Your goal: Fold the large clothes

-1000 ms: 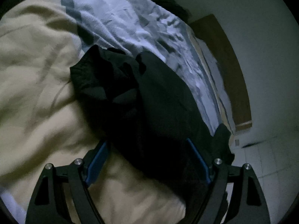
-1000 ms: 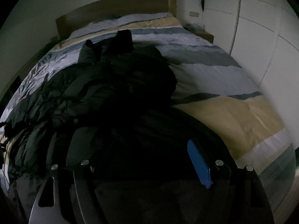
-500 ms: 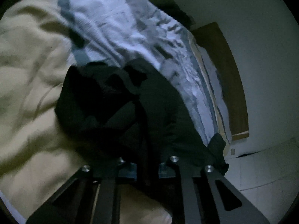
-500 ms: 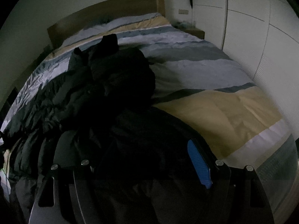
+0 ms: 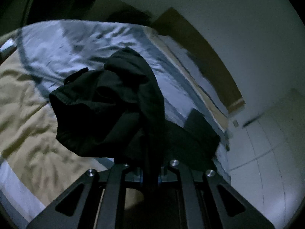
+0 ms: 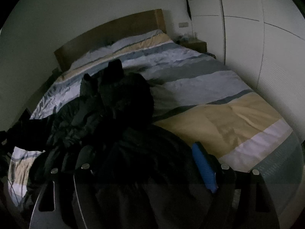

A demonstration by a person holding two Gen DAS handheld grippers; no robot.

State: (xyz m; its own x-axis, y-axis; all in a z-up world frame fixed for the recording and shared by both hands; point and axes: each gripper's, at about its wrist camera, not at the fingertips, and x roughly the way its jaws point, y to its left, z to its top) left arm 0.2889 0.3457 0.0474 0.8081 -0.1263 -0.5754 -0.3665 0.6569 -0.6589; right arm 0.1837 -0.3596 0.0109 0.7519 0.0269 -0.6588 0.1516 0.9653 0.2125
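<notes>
Left gripper was pressed together on a bunch of the black garment, which hung lifted above the striped duvet near the bed's foot corner. The rest of the dark clothing lay heaped along the left side of the bed in the right wrist view, reaching back toward the headboard. Right gripper stood spread, its blue pad visible on one side, with dark fabric lying between the fingers but not pinched.

Risks I noted:
- The left pinch looked like a thick wad, not a hem or corner. I judged a fold from such a hold would come out crooked, or the wad could slip as the load shifted.
- Low light; black on black. I could not tell where one garment ended and another began, nor whether the lifted piece was joined to the heap. Pulling further might drag the pile off the bed edge.
- Closing the right gripper where it stood might catch several layers, or the duvet with them.
- The left view was blurred, so I could not confirm how deep the fabric sat in the jaws.
</notes>
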